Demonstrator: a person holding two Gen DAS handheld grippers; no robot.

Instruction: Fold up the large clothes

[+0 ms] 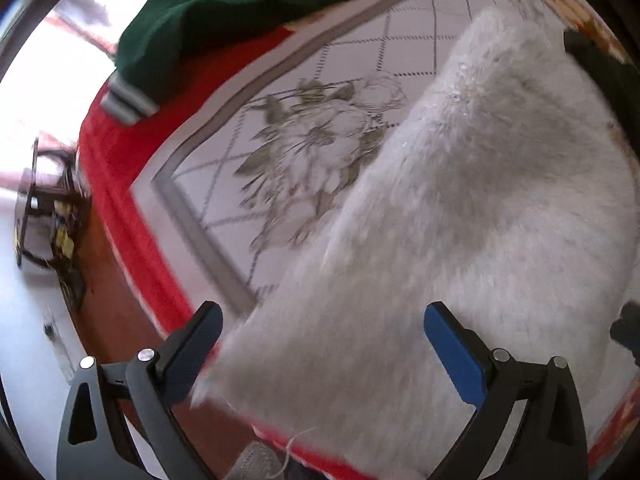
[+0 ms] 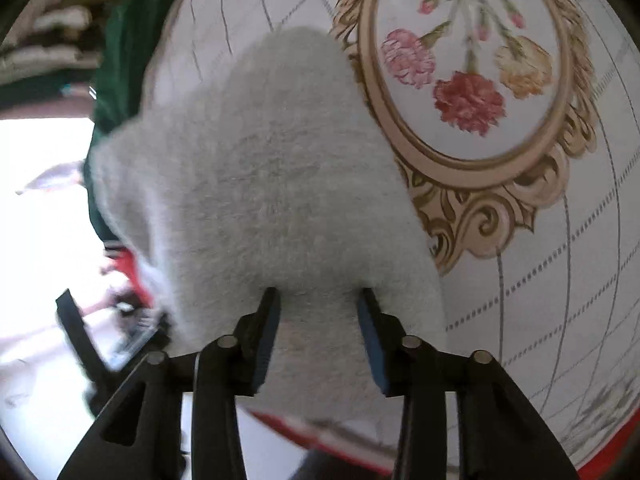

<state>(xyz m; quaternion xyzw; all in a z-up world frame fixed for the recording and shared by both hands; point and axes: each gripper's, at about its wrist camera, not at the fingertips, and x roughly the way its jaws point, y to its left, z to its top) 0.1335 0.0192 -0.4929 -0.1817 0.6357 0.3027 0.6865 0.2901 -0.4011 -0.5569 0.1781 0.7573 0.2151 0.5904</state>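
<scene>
A fuzzy white garment on the floral bedspread is pinched by the right hand-held gripper, while the left hand-held gripper is held spread wide over it.

Item count, both wrist views combined:

- Fluffy white garment: one, also visible in the right wrist view.
- Dark green garment: one.
- Quilted bedspread: one, printed with flowers.
- Red bed edge: one.
- Grey flower print: one cluster.
- Oval gold frame motif: one.
- Carnations inside the motif: three open blooms, namely one pink, one red, one yellow.
- Grippers: two, the left gripper and the right gripper.
- Blue-padded fingers per gripper: two.
- Dark wooden chair frame: one, blurred.
</scene>
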